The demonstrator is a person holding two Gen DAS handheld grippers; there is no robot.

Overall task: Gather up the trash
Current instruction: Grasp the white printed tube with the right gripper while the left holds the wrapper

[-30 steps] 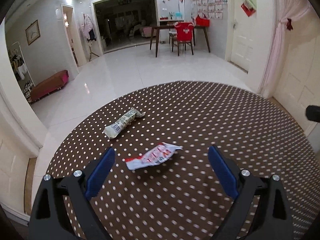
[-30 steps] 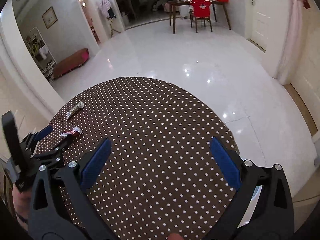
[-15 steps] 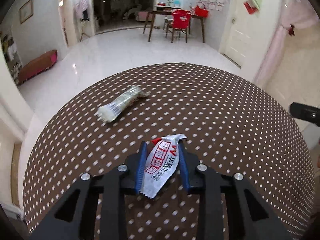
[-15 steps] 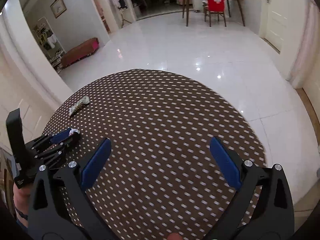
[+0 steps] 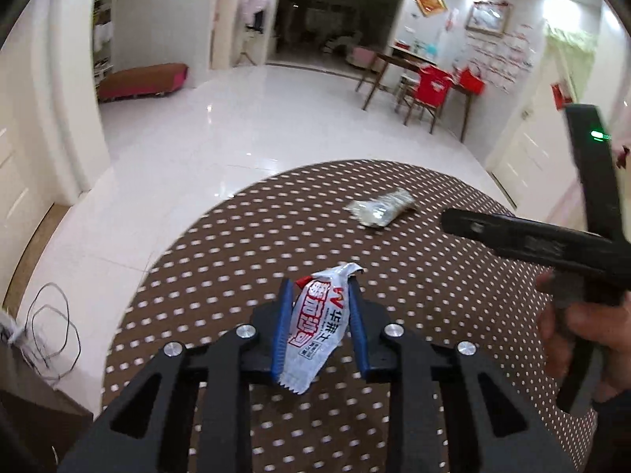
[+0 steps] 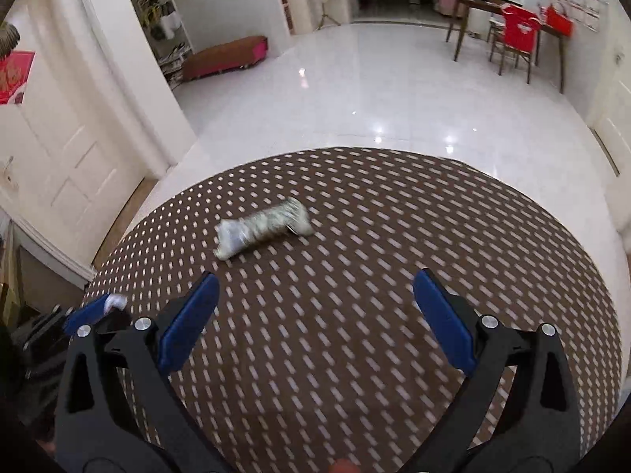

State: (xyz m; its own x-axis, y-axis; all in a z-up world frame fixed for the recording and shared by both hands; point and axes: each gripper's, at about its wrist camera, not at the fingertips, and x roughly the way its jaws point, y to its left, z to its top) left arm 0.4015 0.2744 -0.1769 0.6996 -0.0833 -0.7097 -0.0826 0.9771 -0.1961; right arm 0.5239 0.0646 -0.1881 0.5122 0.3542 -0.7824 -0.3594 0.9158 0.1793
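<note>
My left gripper (image 5: 318, 295) is shut on a white and red snack wrapper (image 5: 320, 325) and holds it above the left edge of the round table (image 5: 236, 260). A second crumpled silver-green wrapper (image 5: 381, 208) lies on the table further off; in the right wrist view this wrapper (image 6: 262, 228) lies ahead and a little left of my right gripper (image 6: 313, 307). The right gripper is open and empty above the table. It also shows from the side in the left wrist view (image 5: 524, 236). The left gripper shows at the right wrist view's lower left (image 6: 94, 307).
The table has a brown cloth with white dots (image 6: 355, 315). White tiled floor (image 6: 374, 90) surrounds it. A cable (image 5: 51, 327) lies on the floor at the left. A red bench (image 6: 224, 57), a wooden table and a red chair (image 6: 516, 35) stand far off.
My left gripper has lifted the red and white wrapper and swung left toward the table edge. My right gripper has moved left toward the crumpled wrapper, still open.
</note>
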